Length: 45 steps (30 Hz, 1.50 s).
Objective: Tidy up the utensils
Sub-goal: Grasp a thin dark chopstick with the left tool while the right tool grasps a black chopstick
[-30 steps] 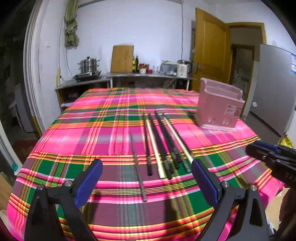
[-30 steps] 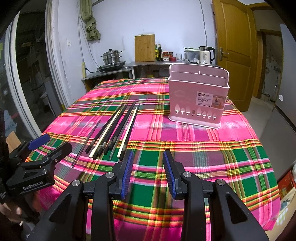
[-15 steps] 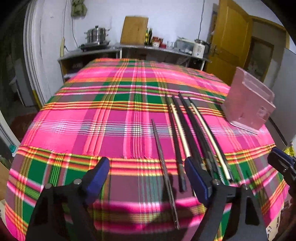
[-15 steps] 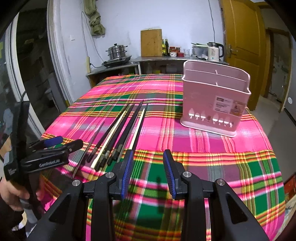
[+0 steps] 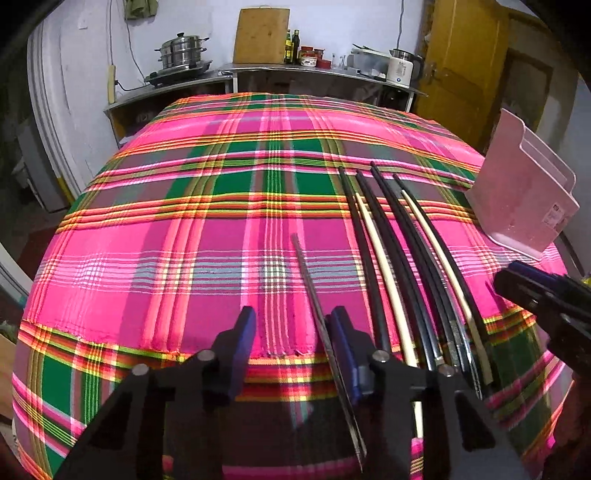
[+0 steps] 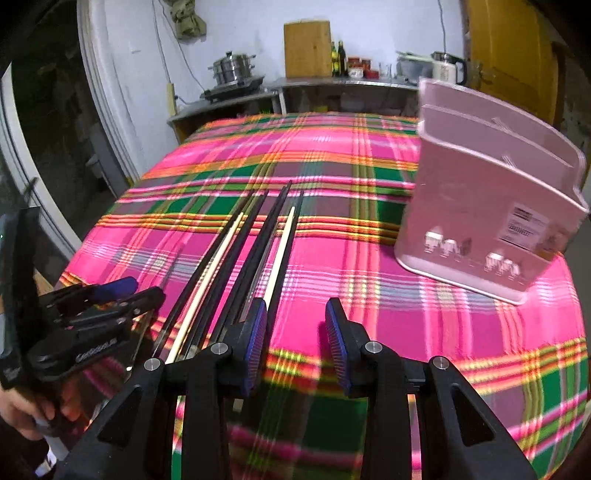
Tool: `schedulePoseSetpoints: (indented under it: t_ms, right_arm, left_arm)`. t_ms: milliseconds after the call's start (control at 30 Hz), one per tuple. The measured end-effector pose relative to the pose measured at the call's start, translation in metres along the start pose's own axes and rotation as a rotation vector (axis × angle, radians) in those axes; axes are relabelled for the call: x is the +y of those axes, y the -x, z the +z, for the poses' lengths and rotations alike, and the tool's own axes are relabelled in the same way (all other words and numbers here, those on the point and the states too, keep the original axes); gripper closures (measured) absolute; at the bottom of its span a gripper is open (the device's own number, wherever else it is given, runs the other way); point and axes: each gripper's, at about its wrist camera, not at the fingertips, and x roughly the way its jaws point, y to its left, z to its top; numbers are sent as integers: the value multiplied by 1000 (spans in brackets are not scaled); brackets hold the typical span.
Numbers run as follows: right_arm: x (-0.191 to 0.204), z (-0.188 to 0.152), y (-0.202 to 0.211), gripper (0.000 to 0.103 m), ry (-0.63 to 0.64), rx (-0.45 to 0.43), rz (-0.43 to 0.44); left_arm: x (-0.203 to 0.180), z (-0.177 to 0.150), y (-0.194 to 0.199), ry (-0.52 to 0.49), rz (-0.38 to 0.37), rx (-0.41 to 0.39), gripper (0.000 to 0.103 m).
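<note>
Several black and cream chopsticks (image 5: 406,258) (image 6: 251,240) lie side by side on the plaid tablecloth (image 5: 184,258). To their left a single grey metal chopstick (image 5: 306,280) lies apart. My left gripper (image 5: 291,336) (image 6: 110,295) straddles its near end. The jaws are closing; the stick runs along the right pad (image 5: 341,332), and the left pad stands clear of it. My right gripper (image 6: 297,332) (image 5: 535,295) is open with nothing between its fingers, its left finger (image 6: 256,332) beside the outermost chopsticks. A pink utensil holder (image 6: 480,206) (image 5: 517,199) stands upright at the right.
A counter (image 5: 295,70) behind the table carries a steel pot (image 5: 183,50), a wooden cutting board (image 5: 262,35), bottles and a kettle (image 5: 400,68). A yellow door (image 5: 461,74) is at the back right. A hand (image 6: 22,410) holds the left gripper.
My left gripper has come forward and down over the grey chopstick and its jaws have narrowed. The right gripper has moved forward to the near ends of the chopsticks; the holder looks nearer.
</note>
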Motion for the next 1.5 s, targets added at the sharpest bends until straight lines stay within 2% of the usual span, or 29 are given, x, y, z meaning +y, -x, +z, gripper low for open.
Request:
schedulePoseSetpoints:
  t_ms: [267,700,1067,1167,1200,1233,1333,1400,1500]
  right_arm:
    - [-1,13,-37,72,-6,68,12]
    - [-12,21,-40,73,-27,75,7]
    - [-7,49,-62,73,-14,108,-25]
    - [-9,53,-66,75,-18,111,-31]
    - [-9,54,-68,82,-19,118,-46]
    - [-9,55,-69,85,-15,117,-58]
    - [-7,56,-71,90,1,121,-68]
    - [-8,57,-71,94,9,122,-72]
    - [-11,59,-69,97,-10,121,-49]
  left_arm:
    - [1,9,-8,-14,15,-14,64]
    - [6,14,-12,-10,2,-13,64]
    - [9,26,-20,-18,-31,18,65]
    - [6,28,-22,-42,-7,15,68]
    - [5,28,-22,-48,-1,15,70]
    - [4,29,-22,-51,2,15,72]
    - [3,30,-23,-57,9,14,81]
    - [2,32,-24,-62,4,16,92]
    - [1,35,-25,-61,-6,23,96]
